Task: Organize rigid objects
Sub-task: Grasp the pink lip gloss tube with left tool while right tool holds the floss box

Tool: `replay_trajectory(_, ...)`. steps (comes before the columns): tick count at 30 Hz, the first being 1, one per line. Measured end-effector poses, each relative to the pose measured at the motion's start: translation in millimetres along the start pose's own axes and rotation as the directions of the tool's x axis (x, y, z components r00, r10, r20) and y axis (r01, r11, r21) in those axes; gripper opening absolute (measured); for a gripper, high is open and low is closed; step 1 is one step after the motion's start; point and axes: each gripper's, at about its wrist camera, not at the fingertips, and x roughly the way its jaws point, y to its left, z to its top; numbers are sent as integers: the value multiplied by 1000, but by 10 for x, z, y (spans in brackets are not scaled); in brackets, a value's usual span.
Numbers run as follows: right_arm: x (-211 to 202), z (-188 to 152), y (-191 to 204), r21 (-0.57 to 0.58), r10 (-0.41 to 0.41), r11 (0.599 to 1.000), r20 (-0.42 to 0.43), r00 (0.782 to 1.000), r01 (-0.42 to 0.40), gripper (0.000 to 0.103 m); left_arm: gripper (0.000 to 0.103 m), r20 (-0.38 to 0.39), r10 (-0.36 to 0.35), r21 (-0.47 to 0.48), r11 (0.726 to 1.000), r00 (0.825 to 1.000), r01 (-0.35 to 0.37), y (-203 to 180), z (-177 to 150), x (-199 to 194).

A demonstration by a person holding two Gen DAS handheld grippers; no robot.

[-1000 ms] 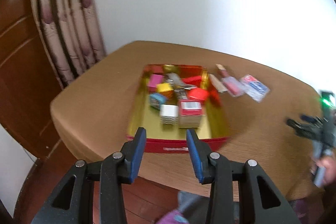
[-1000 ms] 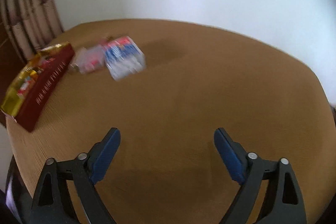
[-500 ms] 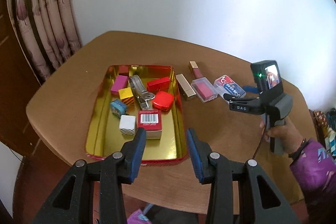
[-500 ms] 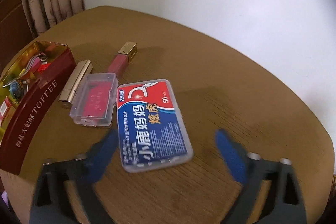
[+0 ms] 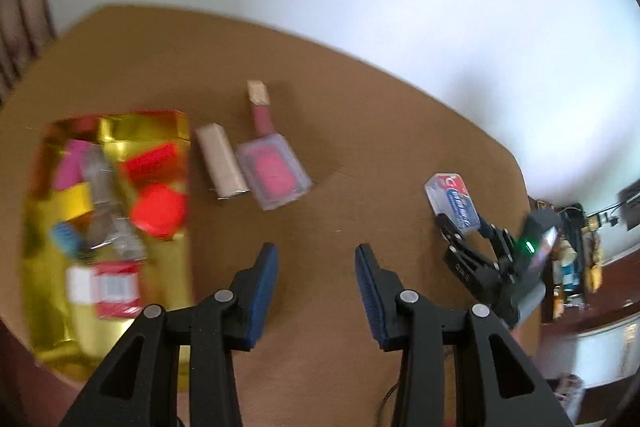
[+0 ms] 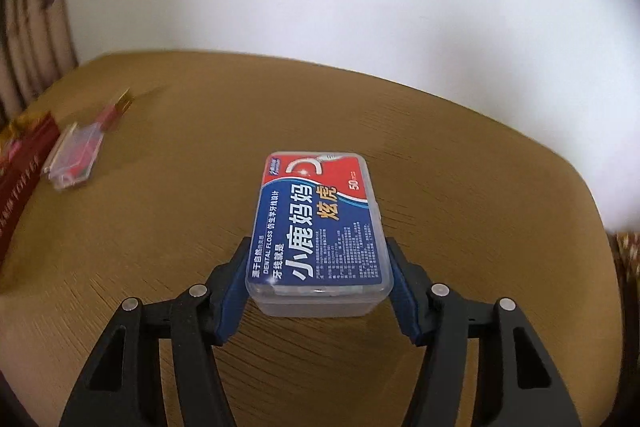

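Note:
My right gripper (image 6: 318,267) is shut on a clear dental floss box (image 6: 320,227) with a blue and red label, held just above the brown table. It also shows in the left wrist view (image 5: 454,203), held by the right gripper (image 5: 464,227) at the right. My left gripper (image 5: 316,279) is open and empty over bare table. A gold tin tray (image 5: 160,299) at the left holds several small coloured items. Beside it lie a beige lipstick case (image 5: 222,161), a clear box with pink contents (image 5: 274,171) and a pink tube with a gold cap (image 5: 260,107).
The round brown table (image 6: 440,187) ends at a curved edge near a white wall. The tray's red side (image 6: 20,163) and the clear pink box (image 6: 76,155) show at far left in the right wrist view. A curtain (image 6: 28,39) hangs at left.
My right gripper has closed on the floss box and carried it right, away from the other items. My left gripper has swung right, off the tray.

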Motion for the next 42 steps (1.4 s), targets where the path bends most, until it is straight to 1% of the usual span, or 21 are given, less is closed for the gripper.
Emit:
replay_trajectory(2,-6,-10,-69,32,32,999,0,999,-32,58,41,-51,-23,-44,999,998,21,-33,180,237)
replay_trajectory(4,3,-15,-77,32,43,999,2,999,-43,58,41,-97,-23,-93,996,995,14,-26,317,433)
replay_trajectory(7,-33,-32,-99,35,81,996,17,997,-82,58,41,-120,-17,-123,992,993,2,6,432,558)
replay_trajectory(8,-45,-32,-157,42,92,995,21,996,-93,58,41,-121,1,-127,992,993,-16,22,478,582)
replay_trajectory(10,-86,-58,-252,57,114,992,28,993,-116,58,41,-121,38,-105,993,992,-50,16,561,594)
replay_trajectory(12,-186,-87,-395,62,128,990,39,991,-130,58,41,-115,60,-88,994,992,-70,13,656,591)
replay_trajectory(14,-236,-101,-470,60,137,988,43,990,-139,58,41,-92,119,-63,990,989,-125,21,868,600)
replay_trajectory(16,-267,-102,-502,59,148,987,50,988,-151,58,41,-87,170,-54,983,982,-175,33,1051,649)
replay_trajectory(17,-278,-109,-521,61,154,986,53,987,-157,58,41,-93,184,-51,981,979,-189,72,1120,689)
replay_trajectory(19,-308,-119,-558,67,159,984,57,986,-162,58,41,-120,213,-36,975,970,-218,92,1275,837)
replay_trajectory(22,-347,-130,-601,68,168,983,60,984,-172,58,41,-159,257,-26,964,953,-264,149,1403,1042)
replay_trajectory(24,-348,-131,-609,63,176,982,57,983,-179,58,41,-177,252,-23,965,952,-260,180,1463,1150)
replay_trajectory(27,-373,-144,-646,62,182,981,56,982,-185,58,41,-191,263,-13,963,946,-270,231,1522,1273)
replay_trajectory(30,-389,-149,-681,64,184,980,54,981,-188,58,41,-199,311,23,950,929,-313,244,1536,1407)
replay_trajectory(35,-402,-151,-691,65,186,980,50,981,-189,58,41,-232,312,30,949,921,-314,317,1519,1590)
replay_trajectory(37,-405,-147,-685,64,187,980,47,981,-190,58,40,-236,303,16,951,923,-309,363,1516,1651)
replay_trajectory(38,-400,-144,-687,65,188,979,46,981,-191,58,38,-207,301,4,952,931,-307,380,1504,1632)
replay_trajectory(39,-397,-146,-688,66,188,980,44,981,-190,58,21,-194,305,-1,950,933,-311,396,1498,1611)
replay_trajectory(40,-398,-147,-687,67,186,980,43,982,-188,58,20,-193,311,3,948,931,-317,374,1478,1610)
replay_trajectory(42,-400,-146,-675,68,184,980,41,982,-187,58,20,-196,296,1,953,935,-302,376,1453,1575)
